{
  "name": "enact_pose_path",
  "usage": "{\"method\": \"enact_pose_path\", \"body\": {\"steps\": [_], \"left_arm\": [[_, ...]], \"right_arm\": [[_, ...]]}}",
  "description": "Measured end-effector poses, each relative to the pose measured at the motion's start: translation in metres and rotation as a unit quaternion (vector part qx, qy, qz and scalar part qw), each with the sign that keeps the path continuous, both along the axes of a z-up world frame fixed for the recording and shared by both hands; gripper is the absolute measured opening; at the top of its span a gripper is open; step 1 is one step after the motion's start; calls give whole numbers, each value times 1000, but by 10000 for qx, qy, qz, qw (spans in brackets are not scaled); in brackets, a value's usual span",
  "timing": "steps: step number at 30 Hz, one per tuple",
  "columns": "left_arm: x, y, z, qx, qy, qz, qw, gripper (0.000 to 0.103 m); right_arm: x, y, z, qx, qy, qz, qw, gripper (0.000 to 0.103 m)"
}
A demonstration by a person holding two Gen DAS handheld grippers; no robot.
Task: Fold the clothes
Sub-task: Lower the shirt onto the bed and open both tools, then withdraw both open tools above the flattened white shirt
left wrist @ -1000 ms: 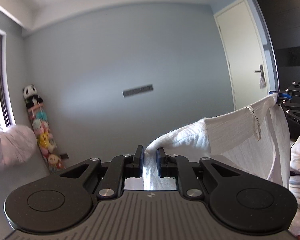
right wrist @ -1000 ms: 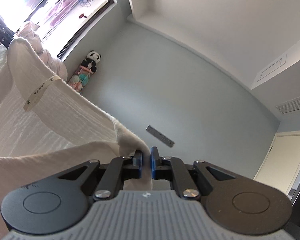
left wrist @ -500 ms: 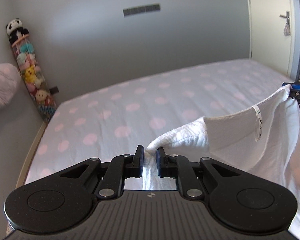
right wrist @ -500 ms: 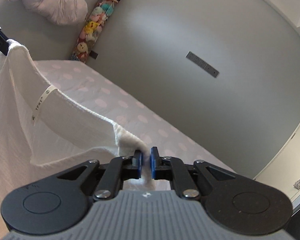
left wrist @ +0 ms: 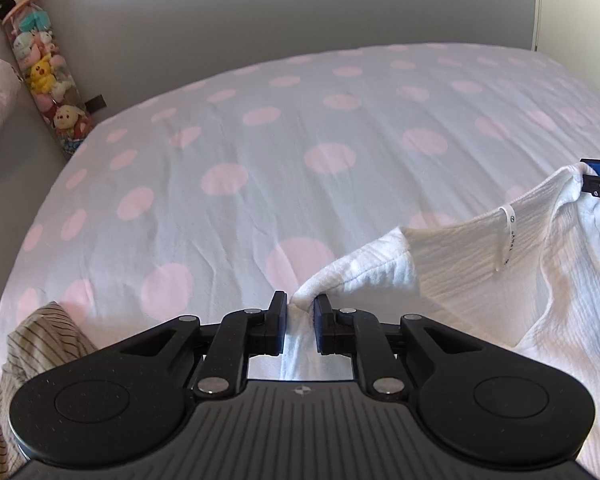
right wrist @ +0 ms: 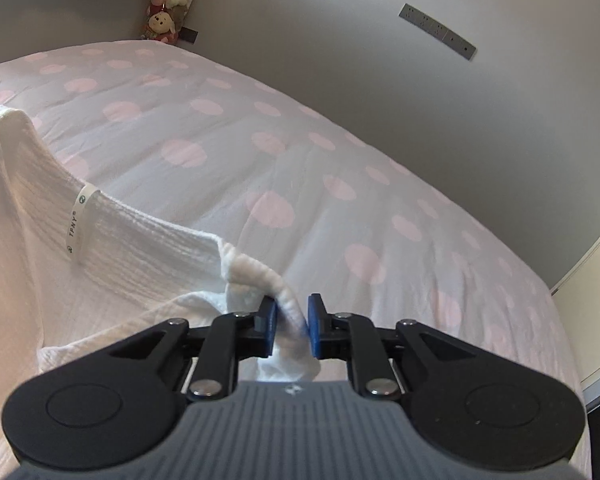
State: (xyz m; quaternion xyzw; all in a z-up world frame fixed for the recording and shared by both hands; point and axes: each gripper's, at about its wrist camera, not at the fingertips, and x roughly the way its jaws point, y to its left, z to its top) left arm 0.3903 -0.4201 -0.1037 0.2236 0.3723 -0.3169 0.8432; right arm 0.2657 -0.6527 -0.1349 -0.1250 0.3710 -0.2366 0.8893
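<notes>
The biggest change is in where both cameras look: 1 second ago they faced the wall, door and ceiling with the garment held high, half a second ago the bed came into view, and now the polka-dot bedspread (left wrist: 260, 152) fills both views, so both grippers have tipped forward and come down toward the bed. That suggests the white garment (left wrist: 480, 272) is being lowered to be laid flat, the step that comes before any fold. It hangs between the 2 grippers, its neckline with the loop label (left wrist: 507, 236) sagging in the middle and its body trailing below, close over the bedspread; whether the lower part already touches the bed I cannot tell. The left gripper (left wrist: 301, 322) has its fingers nearly closed, pinching 1 shoulder corner, much as before. The right gripper (right wrist: 291, 326) shows the smallest but most telling change: its blue pads (right wrist: 315, 324) stand a little further apart than half a second ago, with the bunched corner sitting loosely between them, so its grip may be easing. A striped garment (left wrist: 36, 344) lies on the bed near the left gripper, and it could get in the way of spreading the white one flat.
</notes>
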Motion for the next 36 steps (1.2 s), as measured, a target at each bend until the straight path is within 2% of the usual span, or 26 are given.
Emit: {"method": "enact_pose_path", "body": {"steps": [2, 4, 5, 6, 10, 14, 18, 22, 29, 36], "left_arm": [[6, -2, -10, 34, 112, 75, 9999, 13], [9, -1, -15, -25, 301, 179, 9994, 14], [11, 0, -17, -62, 427, 208, 9989, 17], [10, 2, -18, -84, 517, 218, 9984, 20], [-2, 18, -17, -209, 599, 275, 9976, 29], [-25, 49, -14, -407, 797, 375, 9953, 35], [-61, 91, -13, -381, 813, 516, 9946, 38], [-97, 136, -19, -300, 1063, 757, 9910, 38], [-136, 208, -39, -137, 1811, 1174, 9763, 40], [-158, 251, -60, 129, 2408, 1587, 9574, 43]], "right_arm": [[4, -5, -6, 64, 58, -2, 10000, 23], [8, -9, -12, 131, 114, -4, 9999, 38], [9, -11, -15, 164, 141, -5, 9998, 49], [6, -12, -14, 188, 123, -21, 9997, 50], [-17, -8, -7, 374, 61, -46, 9993, 51], [-60, 9, -1, 666, 42, -77, 9977, 51], [-116, 36, 2, 1020, 20, -106, 9947, 53], [-172, 71, 1, 1266, 16, -161, 9918, 54], [-254, 118, -4, 1722, -255, -650, 9826, 59], [-305, 144, -20, 1861, -779, -1282, 9710, 62]]}}
